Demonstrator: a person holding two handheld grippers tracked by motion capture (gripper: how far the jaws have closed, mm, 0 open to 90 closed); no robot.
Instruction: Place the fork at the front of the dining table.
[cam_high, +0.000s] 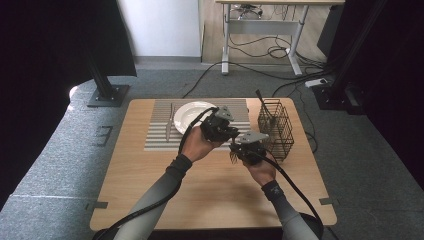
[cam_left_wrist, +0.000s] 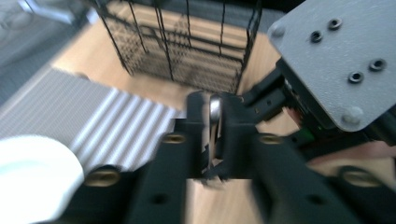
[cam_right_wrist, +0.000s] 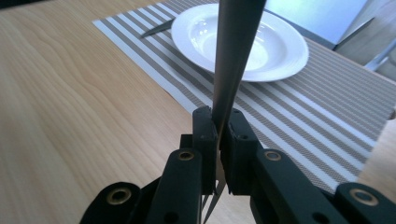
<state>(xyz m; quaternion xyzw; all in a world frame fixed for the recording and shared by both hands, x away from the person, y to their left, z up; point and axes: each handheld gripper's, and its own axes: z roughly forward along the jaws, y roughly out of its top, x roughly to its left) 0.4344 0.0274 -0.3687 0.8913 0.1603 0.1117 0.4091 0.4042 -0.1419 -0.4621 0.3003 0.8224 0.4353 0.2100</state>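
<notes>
A fork with a dark grey handle (cam_right_wrist: 233, 46) stands nearly upright between my two grippers, above the table's middle. My right gripper (cam_right_wrist: 218, 119) is shut on the handle low down, and the tines poke out below its jaws (cam_high: 233, 158). My left gripper (cam_left_wrist: 212, 105) has the fork's shiny upper end (cam_left_wrist: 215, 109) between its jaws, which stand slightly wider than the metal, with a thin gap on one side. In the high view the left gripper (cam_high: 231, 133) sits just above and left of the right gripper (cam_high: 239, 147).
A white plate (cam_high: 192, 116) lies on a striped placemat (cam_high: 160, 135), with a knife (cam_high: 170, 122) to its left. A black wire basket (cam_high: 276, 129) at the table's right side holds a dark utensil (cam_high: 262, 102). Bare wood lies in front.
</notes>
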